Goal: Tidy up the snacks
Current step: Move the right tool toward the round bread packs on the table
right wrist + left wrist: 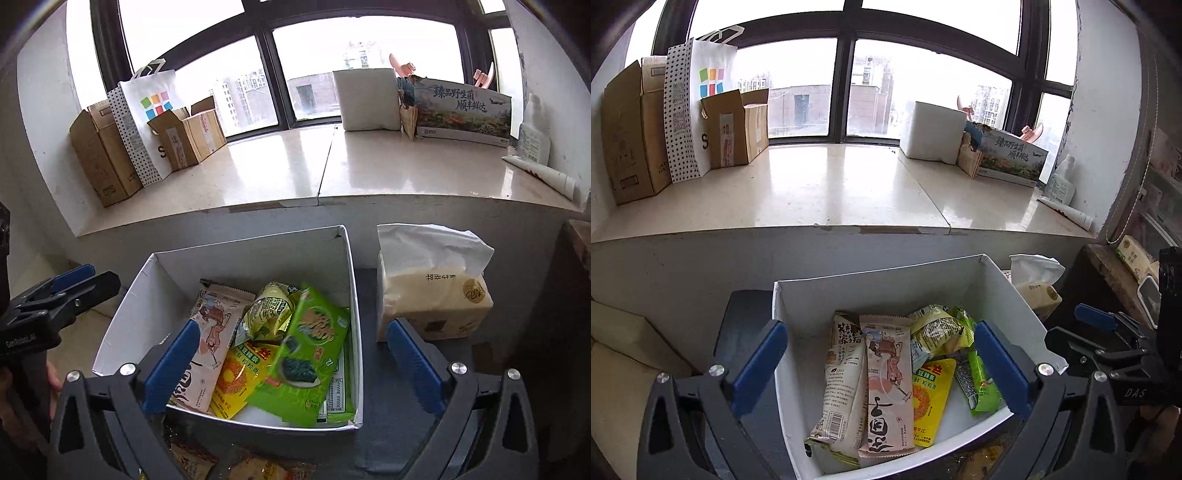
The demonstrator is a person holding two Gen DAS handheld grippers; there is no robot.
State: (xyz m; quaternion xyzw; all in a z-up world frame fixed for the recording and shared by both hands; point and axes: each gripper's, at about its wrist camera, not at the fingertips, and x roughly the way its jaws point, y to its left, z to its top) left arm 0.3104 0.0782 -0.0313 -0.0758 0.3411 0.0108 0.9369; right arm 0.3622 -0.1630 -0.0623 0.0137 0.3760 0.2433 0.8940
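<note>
A white cardboard box [886, 291] [162, 280] stands on a dark table below the window sill and holds several snack packets. Among them are a pink-and-cream long packet [886, 391] [210, 332], a yellow pouch [931, 398] [236, 380] and a green seaweed packet [310, 354] [979, 373]. My left gripper [882, 373] is open and empty, its blue fingers straddling the box from above. My right gripper [295, 369] is open and empty over the box's right part. A few more packets [207, 461] lie on the table just in front of the box.
A tissue pack [432, 291] [1034, 280] stands right of the box. The sill [831, 188] carries cardboard boxes [631, 133], a dotted paper bag [701, 103], a white foam box [934, 129], a printed carton [461, 110], a bottle [533, 136] and a tube [543, 175].
</note>
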